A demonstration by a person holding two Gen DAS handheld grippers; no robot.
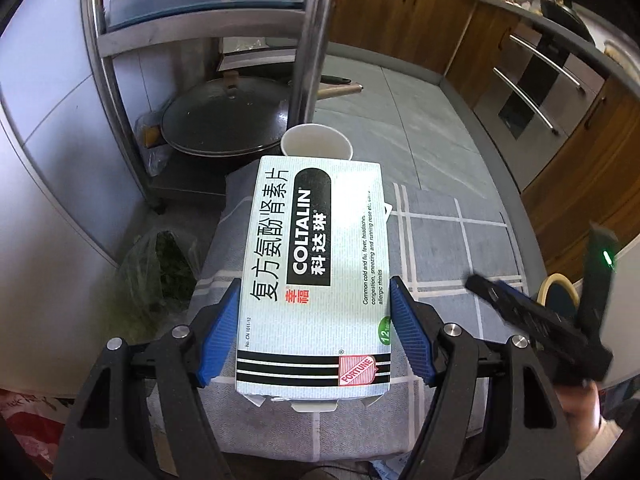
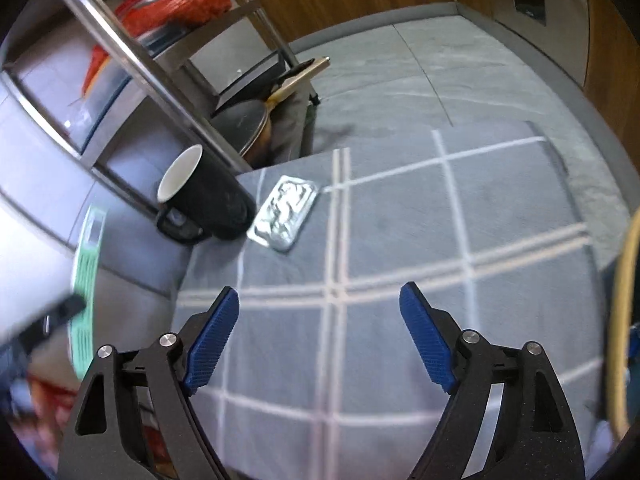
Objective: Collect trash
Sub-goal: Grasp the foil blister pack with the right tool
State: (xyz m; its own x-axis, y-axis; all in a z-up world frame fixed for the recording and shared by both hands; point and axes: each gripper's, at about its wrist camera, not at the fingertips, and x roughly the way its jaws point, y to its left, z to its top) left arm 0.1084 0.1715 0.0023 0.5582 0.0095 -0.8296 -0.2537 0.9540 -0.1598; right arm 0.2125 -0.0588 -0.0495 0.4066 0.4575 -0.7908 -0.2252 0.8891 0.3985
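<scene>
My left gripper (image 1: pixel 316 332) is shut on a white-and-green Coltalin medicine box (image 1: pixel 316 272), its blue pads pressed on the box's two long sides, holding it over the grey checked cloth (image 1: pixel 452 264). A paper cup (image 1: pixel 316 142) stands just beyond the box. In the right wrist view the cup (image 2: pixel 200 196) is black outside and white inside, and a crumpled silver blister pack (image 2: pixel 286 212) lies beside it on the cloth (image 2: pixel 400 260). My right gripper (image 2: pixel 320 320) is open and empty above the cloth, nearer than the blister pack. The box edge shows blurred at far left (image 2: pixel 86 280).
A steel rack (image 1: pixel 308 40) holds a lidded wok (image 1: pixel 228 116) and containers behind the table. A bag of greens (image 1: pixel 160 272) lies on the floor left. Wooden cabinets (image 1: pixel 560 92) line the right. A tape roll (image 1: pixel 558 294) sits at the right edge.
</scene>
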